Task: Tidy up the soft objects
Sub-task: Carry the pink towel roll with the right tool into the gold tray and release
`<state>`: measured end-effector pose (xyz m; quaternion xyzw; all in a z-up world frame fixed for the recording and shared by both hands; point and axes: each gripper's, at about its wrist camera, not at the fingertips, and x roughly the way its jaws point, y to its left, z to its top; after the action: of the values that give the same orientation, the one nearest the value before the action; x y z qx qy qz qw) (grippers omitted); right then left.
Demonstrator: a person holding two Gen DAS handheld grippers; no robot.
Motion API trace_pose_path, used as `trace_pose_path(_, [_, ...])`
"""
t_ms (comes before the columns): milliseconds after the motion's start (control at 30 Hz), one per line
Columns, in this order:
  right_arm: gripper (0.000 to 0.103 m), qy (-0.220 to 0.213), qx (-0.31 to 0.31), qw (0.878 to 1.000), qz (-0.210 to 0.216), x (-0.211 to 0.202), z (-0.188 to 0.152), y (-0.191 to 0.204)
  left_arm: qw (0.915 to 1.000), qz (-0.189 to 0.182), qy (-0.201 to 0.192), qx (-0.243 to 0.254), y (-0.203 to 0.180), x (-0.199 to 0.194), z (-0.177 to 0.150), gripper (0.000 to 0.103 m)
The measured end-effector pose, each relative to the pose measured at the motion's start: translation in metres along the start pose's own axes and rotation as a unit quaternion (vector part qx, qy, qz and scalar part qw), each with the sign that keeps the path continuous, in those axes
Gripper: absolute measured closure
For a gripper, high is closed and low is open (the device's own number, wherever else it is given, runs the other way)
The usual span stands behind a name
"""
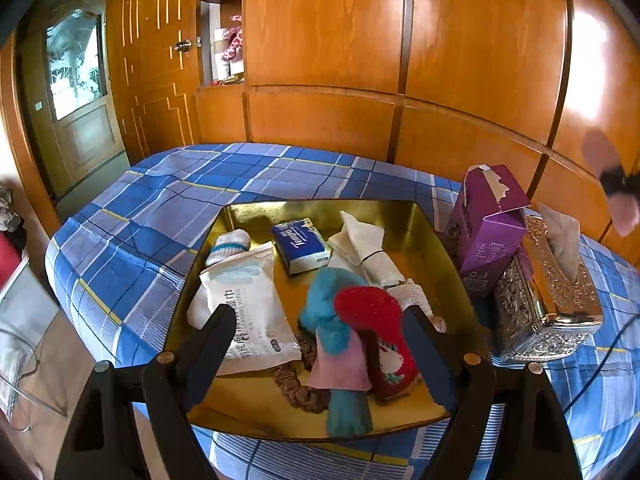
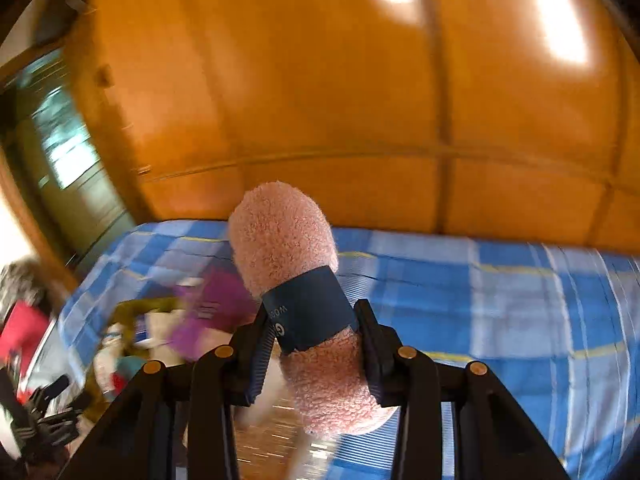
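Now pinching pink fuzzy socks (image 2: 285, 240) by the paper band in right hand-held gripper (image 2: 316, 344), high above bed (image 2: 500, 300); left hand-held gripper (image 1: 320, 332) spread over gold tray (image 1: 436, 240). Could slip from band mid-swing.

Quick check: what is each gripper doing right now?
Left gripper: open, empty, over the tray.
Right gripper: shut on a pink fuzzy roll.
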<state>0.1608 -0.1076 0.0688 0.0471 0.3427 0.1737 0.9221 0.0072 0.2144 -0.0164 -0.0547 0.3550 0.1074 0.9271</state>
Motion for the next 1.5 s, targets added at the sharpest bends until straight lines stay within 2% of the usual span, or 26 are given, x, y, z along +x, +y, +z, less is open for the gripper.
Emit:
trace_pose_path(167, [0.064,0.004,-0.068,0.995,0.067,0.004,-0.002,0.067,0.9999,0.008,0.001,-0.010,0.011,0.001,0.000,0.018])
trace_pose_path(333, [0.064,0.027,-0.122,0.985,0.119,0.014,-0.023,0.119,0.9997,0.015,0.001,-0.018,0.021,-0.001,-0.001,0.018])
trace_pose_path(567, [0.064,0.077,-0.140,0.974,0.158,0.034,-0.069,0.153,0.9987,0.031,0.004,-0.041,0.043,-0.003,-0.004,0.018])
trace_pose_path(700, [0.064,0.121,-0.145,0.967,0.173,0.054,-0.095,0.170,0.9965,0.048,0.002,-0.069,0.065,-0.005,-0.006,0.018])
trace_pose_path(800, [0.064,0.148,-0.141,0.964,0.172,0.072,-0.107,0.183,0.9937,0.063,-0.003,-0.092,0.083,-0.008,-0.005,0.018])
trace_pose_path(933, [0.064,0.169,-0.139,0.964,0.151,0.102,-0.109,0.199,0.9914,0.072,-0.005,-0.109,0.097,-0.007,-0.006,0.018])
trace_pose_path(1133, [0.064,0.192,-0.162,0.964,0.084,0.164,-0.104,0.221,0.9934,0.059,0.004,-0.098,0.089,-0.002,-0.010,0.018])
trace_pose_path(1267, [0.063,0.210,-0.180,0.959,0.057,0.196,-0.108,0.228,0.9944,0.053,0.011,-0.090,0.081,0.003,-0.011,0.018])
trace_pose_path(1333, [0.062,0.222,-0.183,0.956,0.060,0.201,-0.114,0.229,0.9946,0.052,0.016,-0.088,0.079,0.005,-0.013,0.018])
trace_pose_path(1433, [0.055,0.204,-0.194,0.958,0.057,0.195,-0.116,0.230,0.9944,0.050,0.021,-0.090,0.077,0.008,-0.014,0.018])
trace_pose_path(1467, [0.049,0.196,-0.198,0.959,0.055,0.191,-0.116,0.230,0.9943,0.050,0.023,-0.091,0.077,0.009,-0.014,0.018])
trace_pose_path(1500, [0.038,0.185,-0.203,0.960,0.051,0.186,-0.116,0.230,0.9943,0.051,0.023,-0.091,0.076,0.009,-0.014,0.018])
